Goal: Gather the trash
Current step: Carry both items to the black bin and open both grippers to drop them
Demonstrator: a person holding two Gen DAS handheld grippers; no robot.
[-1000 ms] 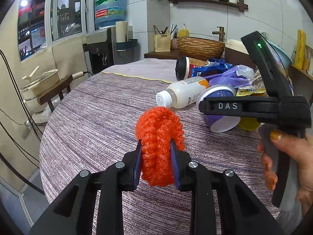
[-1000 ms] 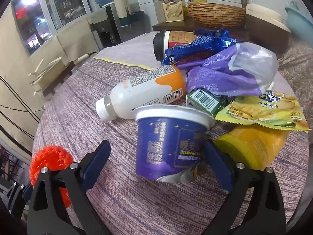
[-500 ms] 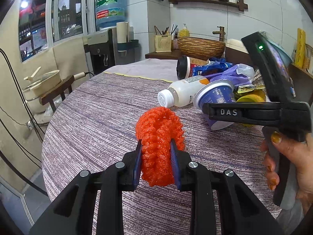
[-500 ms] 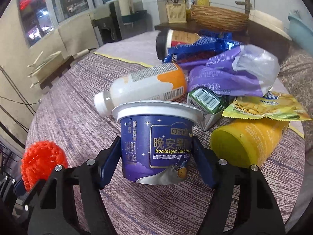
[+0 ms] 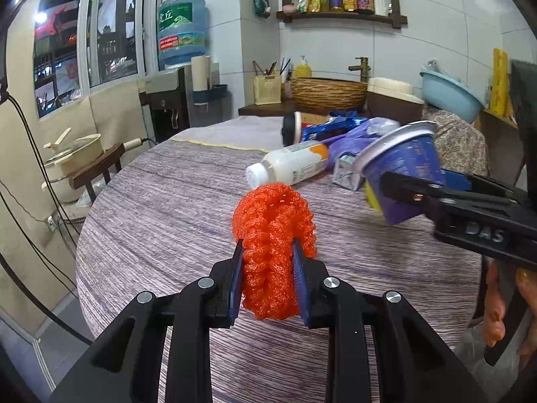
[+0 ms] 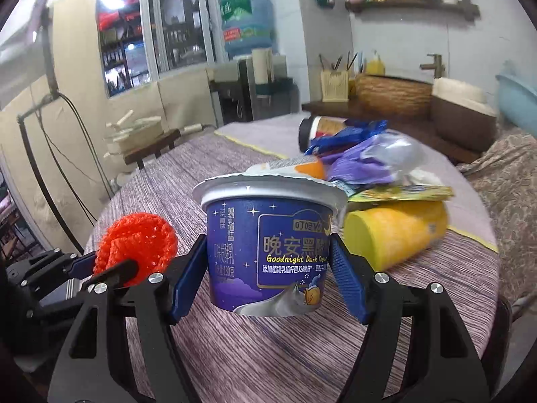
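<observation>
Two pieces of trash were already picked up, one in each hand, but no bin or bag to drop them in showed in either view, so the job looked only partly done. The left gripper (image 5: 267, 278) had its jaws pulled in narrow and squeezed on the orange net ball (image 5: 273, 252), which was off the bench (image 5: 167, 221). The right gripper (image 6: 268, 268) had its jaws set wide around the purple yogurt cup (image 6: 268, 248), with the blue pads pressed on both sides, and the cup hung tilted in the air above the bench in the left view. More trash was left lying on the far side of the bench: a white bottle (image 5: 288, 168) on its side, a yellow cup (image 6: 392, 231) on its side, a yellow snack packet (image 6: 402, 194) resting on top of it, a purple bag (image 6: 362, 164), a blue wrapper (image 6: 345, 134) and a cup with a dark lid (image 6: 312, 131). These things lay close together in a heap, touching each other, so pulling one out would probably move the others. Both hands were full, so I think they had to let go of their trash somewhere first. Behind the bench stood a woven basket (image 5: 327, 94), a blue basin (image 5: 449, 90) and a big water jug (image 5: 181, 30).
</observation>
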